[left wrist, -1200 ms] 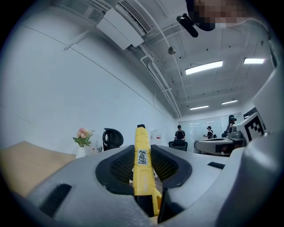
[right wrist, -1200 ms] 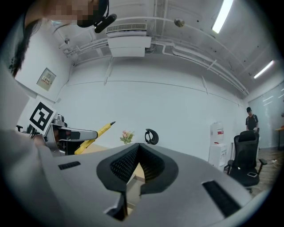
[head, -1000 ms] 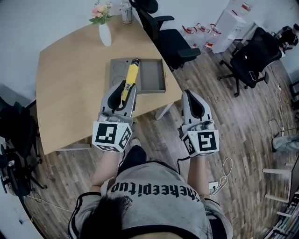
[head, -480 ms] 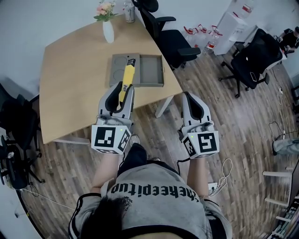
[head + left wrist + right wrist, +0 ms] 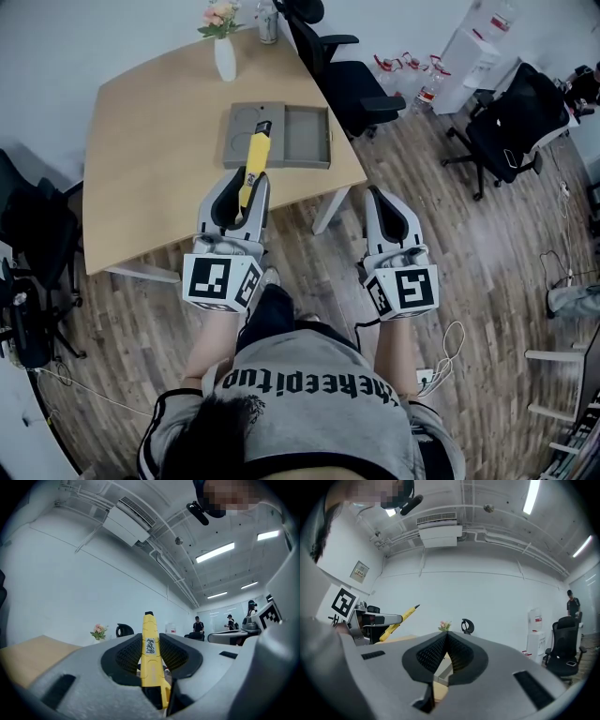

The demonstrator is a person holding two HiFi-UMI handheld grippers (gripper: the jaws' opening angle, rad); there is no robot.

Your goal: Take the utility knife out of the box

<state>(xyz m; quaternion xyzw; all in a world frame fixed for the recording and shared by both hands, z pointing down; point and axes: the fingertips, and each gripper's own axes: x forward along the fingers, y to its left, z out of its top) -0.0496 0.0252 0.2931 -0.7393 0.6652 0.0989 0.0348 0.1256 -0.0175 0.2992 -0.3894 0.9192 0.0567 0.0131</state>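
Left gripper point(image 5: 246, 180) pulls farther back from the box point(image 5: 305, 141) ahead, jaws clamped on utility knife point(image 5: 254, 157); right gripper point(image 5: 389, 199) closed, empty; keep grip steady.

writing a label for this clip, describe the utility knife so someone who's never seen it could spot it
Find the light wooden table with the open grey box on it. On the person's side of that box, the left gripper is clamped on the utility knife, whose tip points toward the box. It is a long slim bar, the only bright yellow thing in view.
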